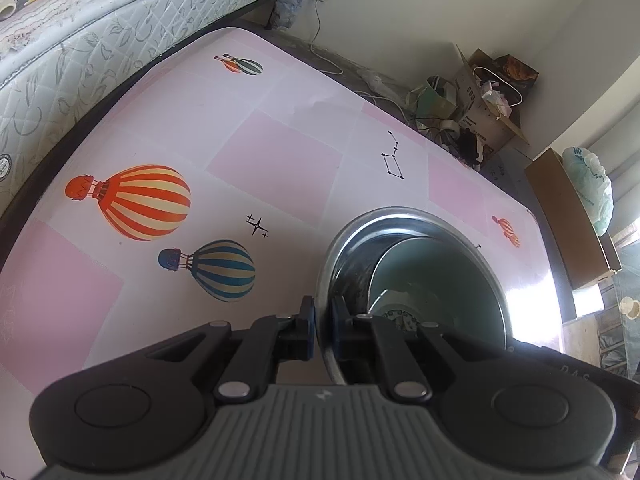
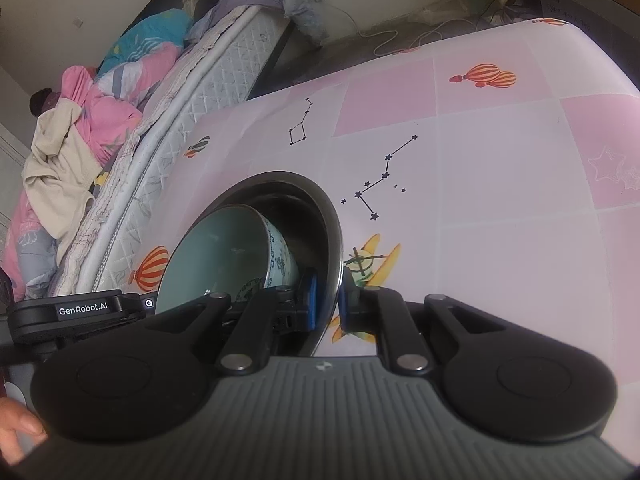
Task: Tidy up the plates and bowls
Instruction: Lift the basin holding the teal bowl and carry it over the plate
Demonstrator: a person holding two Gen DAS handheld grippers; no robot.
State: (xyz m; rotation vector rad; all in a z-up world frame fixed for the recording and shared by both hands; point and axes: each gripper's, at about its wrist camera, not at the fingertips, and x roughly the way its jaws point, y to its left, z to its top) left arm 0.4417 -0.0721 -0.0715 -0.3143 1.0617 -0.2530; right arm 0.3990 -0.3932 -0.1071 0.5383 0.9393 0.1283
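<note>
A steel bowl stands on the pink balloon-print table. Inside it sits a ceramic bowl, pale green within and blue-patterned outside. My left gripper is shut on the steel bowl's near left rim, one pad outside and one inside. In the right wrist view the steel bowl and the ceramic bowl appear again. My right gripper is shut on the steel bowl's right rim, clamping the thin metal edge. The body of the left gripper shows at the lower left there.
A mattress with bedding runs along the table's far left side. Cardboard boxes, bags and cables clutter the floor beyond the table's far edge. A brown box with a plastic bag stands to the right. A person's fingers show at the bottom left.
</note>
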